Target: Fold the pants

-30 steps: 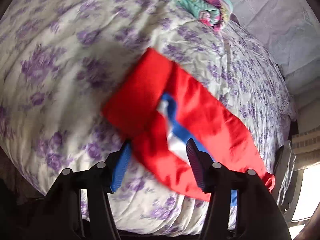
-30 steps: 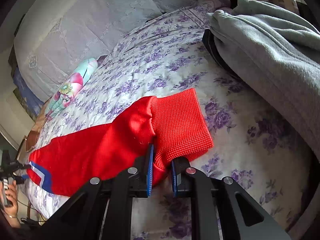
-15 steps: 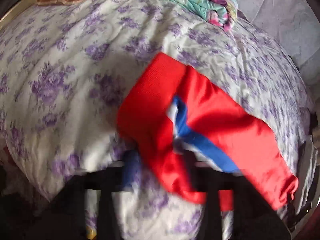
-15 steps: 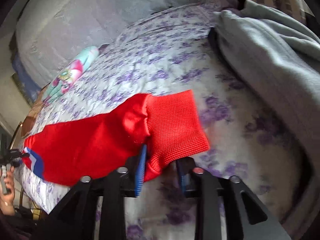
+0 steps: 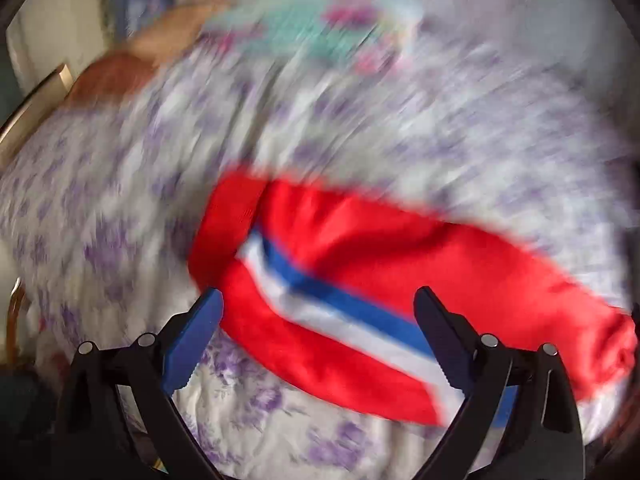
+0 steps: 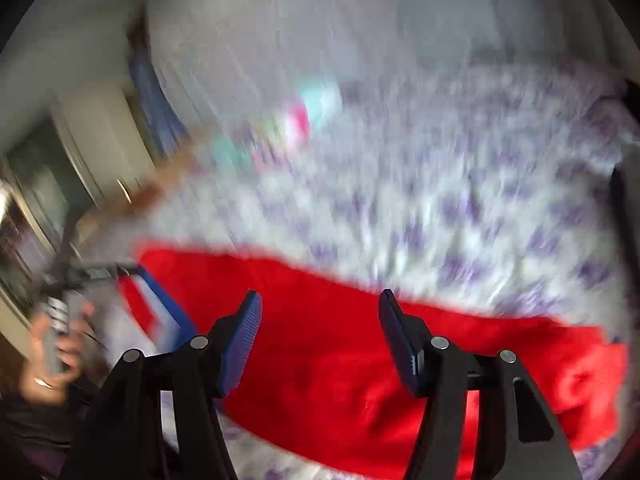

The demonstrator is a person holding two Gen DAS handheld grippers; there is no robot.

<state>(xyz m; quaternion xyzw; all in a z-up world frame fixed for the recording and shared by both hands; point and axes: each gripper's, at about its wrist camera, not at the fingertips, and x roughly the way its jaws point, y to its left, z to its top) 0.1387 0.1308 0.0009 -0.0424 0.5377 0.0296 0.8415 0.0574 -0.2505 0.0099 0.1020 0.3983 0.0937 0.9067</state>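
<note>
The red pants [image 5: 392, 264] with a blue and white side stripe [image 5: 332, 304] lie folded lengthwise on the bed. My left gripper [image 5: 320, 328] is open, its jaws wide apart just above the striped end, holding nothing. In the right wrist view the pants [image 6: 340, 344] stretch across the near edge of the bed. My right gripper [image 6: 320, 332] is open and empty over the middle of the red cloth. Both views are motion-blurred.
The bed has a white quilt with purple flowers [image 5: 360, 128]. A folded teal and pink blanket [image 5: 304, 28] lies at the far side. A pale headboard or wall [image 6: 320, 20] stands behind. The person's hand with the other gripper [image 6: 56, 332] shows at left.
Both grippers let go of the pants and opened wide. Both pulled back and swung, so the pants now lie flat on the bed and the views blur.
</note>
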